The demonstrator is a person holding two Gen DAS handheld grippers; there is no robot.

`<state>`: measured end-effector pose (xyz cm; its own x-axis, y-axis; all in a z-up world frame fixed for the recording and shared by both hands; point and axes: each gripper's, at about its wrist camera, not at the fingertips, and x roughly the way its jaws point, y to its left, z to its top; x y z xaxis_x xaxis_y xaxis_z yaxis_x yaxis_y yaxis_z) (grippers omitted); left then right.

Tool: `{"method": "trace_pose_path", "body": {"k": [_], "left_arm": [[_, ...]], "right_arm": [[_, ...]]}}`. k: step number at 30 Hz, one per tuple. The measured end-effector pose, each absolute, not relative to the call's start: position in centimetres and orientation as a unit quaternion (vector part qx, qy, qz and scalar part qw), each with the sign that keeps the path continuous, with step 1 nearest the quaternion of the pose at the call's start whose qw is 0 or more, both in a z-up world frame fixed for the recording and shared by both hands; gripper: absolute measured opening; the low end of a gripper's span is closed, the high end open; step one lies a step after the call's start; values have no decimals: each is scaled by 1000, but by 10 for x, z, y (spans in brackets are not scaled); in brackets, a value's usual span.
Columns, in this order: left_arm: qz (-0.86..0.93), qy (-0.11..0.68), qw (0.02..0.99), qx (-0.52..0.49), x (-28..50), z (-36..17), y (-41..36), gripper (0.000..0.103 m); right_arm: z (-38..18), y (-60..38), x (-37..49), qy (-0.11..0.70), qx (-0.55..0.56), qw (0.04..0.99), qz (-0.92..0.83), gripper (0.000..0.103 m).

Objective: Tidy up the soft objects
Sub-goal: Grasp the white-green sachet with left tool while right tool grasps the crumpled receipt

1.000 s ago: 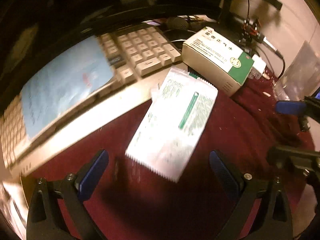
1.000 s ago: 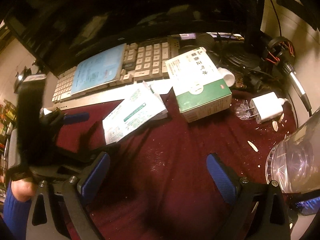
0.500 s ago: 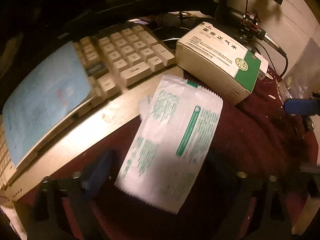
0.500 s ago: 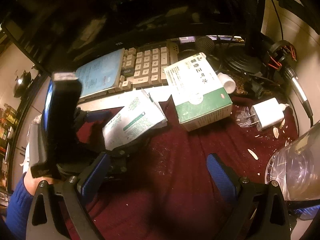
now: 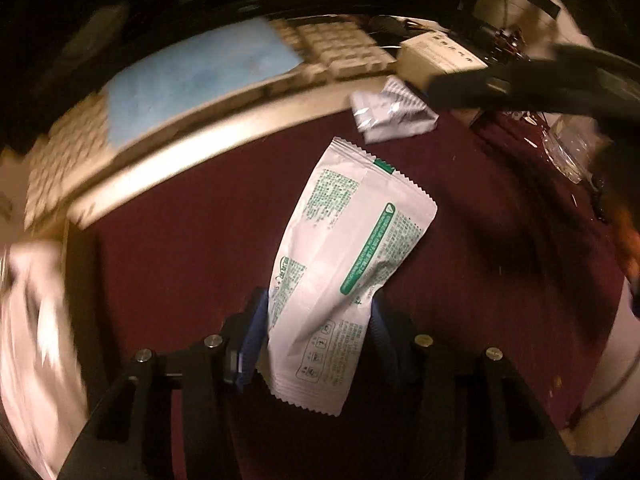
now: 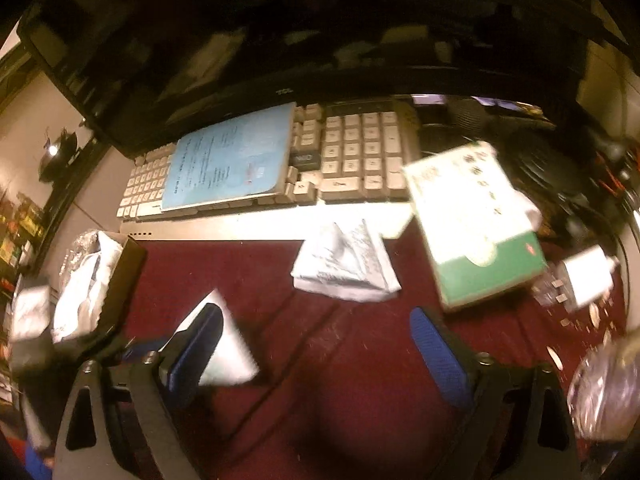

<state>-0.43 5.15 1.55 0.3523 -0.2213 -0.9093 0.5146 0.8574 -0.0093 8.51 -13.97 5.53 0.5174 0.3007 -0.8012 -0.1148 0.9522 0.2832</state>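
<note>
My left gripper (image 5: 316, 332) is shut on a white soft pouch with green print (image 5: 348, 252), held above the dark red mat (image 5: 180, 240); the same pouch (image 6: 230, 344) shows at lower left in the right wrist view, behind my right finger. A crumpled silvery sachet (image 5: 394, 114) lies on the mat by the keyboard's front edge, also seen as the sachet (image 6: 346, 262) ahead of my right gripper (image 6: 316, 354), which is open and holds nothing. More crumpled wrappers (image 6: 82, 280) lie at the mat's left end.
A beige keyboard (image 6: 352, 152) with a blue booklet (image 6: 234, 160) on it runs along the back. A white and green carton (image 6: 476, 224) stands right of the sachet, a white charger (image 6: 588, 276) beyond it. A clear plastic container (image 6: 608, 392) sits at the right edge.
My left gripper closed on the white pouch and lifted it away from the keyboard toward the left. The crumpled sachet that lay under it is now uncovered.
</note>
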Motion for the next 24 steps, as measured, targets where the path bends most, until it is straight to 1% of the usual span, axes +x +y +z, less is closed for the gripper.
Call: {"method": "trace_pose_path", "body": {"k": [1,8,9,12,14,15,16,17,18,19,22,24], "left_arm": [[-219,525,811,135,-12,16,60,49],[-199,523,823,98,-35,17,92,49],[-198,523,823,93,-33,18,92,49],[-193,523,825,92,-33,18,91,52],[-192,524,825,96,-31,17,86,55],[-193,524,824,95,-31,17,85,58],[-193,525,823,94,-28,16,82,61],[-194,527,823,92,-26,15,79,63],[-194,528,822,90,-20,12,67,68],[-193,529,822,88,-18,11,66,70],[-186,527,824,94,-13,8,59,70],[-184,525,826,96,-10,8,57,69]], "right_arm": [[52,-136,92,480,96,863,123,91],[22,-121,131,505,80,854,92,89],[18,-121,135,508,74,855,79,87],[15,-118,138,507,47,859,51,72],[14,-118,138,506,42,860,49,69],[14,-119,138,506,43,860,50,63],[14,-120,138,506,44,860,50,54],[14,-122,138,506,48,860,51,53],[14,-124,138,507,49,859,52,49],[14,-126,137,508,49,859,51,41],[15,-130,129,503,51,861,52,33],[16,-129,124,500,49,863,52,31]]}}
